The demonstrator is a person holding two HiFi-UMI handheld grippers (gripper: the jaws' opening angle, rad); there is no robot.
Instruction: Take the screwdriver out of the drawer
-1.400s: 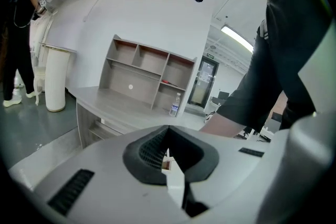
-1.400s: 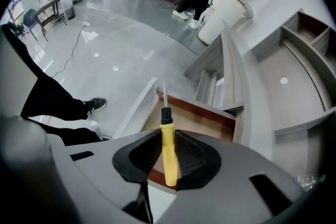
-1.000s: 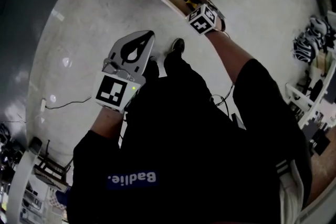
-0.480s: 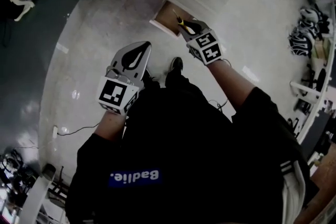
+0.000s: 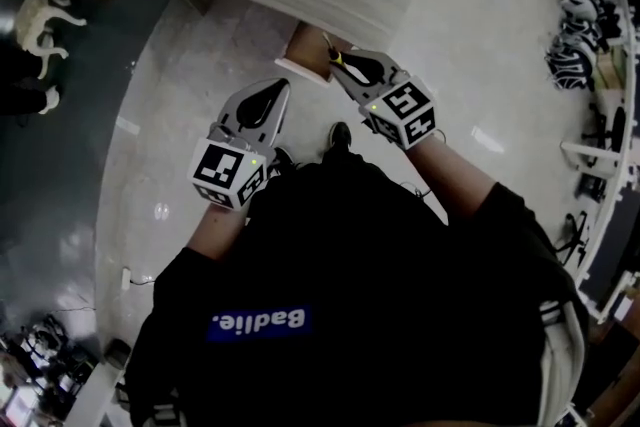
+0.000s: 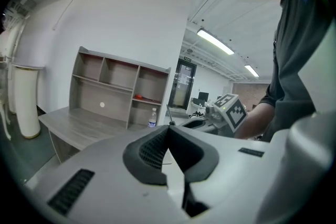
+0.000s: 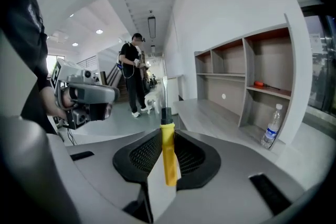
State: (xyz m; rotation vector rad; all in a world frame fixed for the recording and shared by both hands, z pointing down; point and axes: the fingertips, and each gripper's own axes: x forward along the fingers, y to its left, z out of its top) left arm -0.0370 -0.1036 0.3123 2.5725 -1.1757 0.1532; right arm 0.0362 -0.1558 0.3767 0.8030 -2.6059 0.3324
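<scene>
Screwdriver (image 7: 168,152), in right tool (image 5: 342,64), has cleared drawer (image 5: 304,51) edge.

In the head view the right gripper (image 5: 347,67) covers part of the open drawer (image 5: 303,50), so its inside cannot be made out. The screwdriver (image 5: 337,58) is only a thin sliver there. In the right gripper view the jaws, clamped on it, hide the sides of its yellow handle, and its thin shaft tip fades against the bright background. A small red item (image 7: 264,84) on the shelf unit (image 7: 273,60) may be another tool; it is too small to tell. The bottle (image 7: 271,127) label is unreadable.
</scene>
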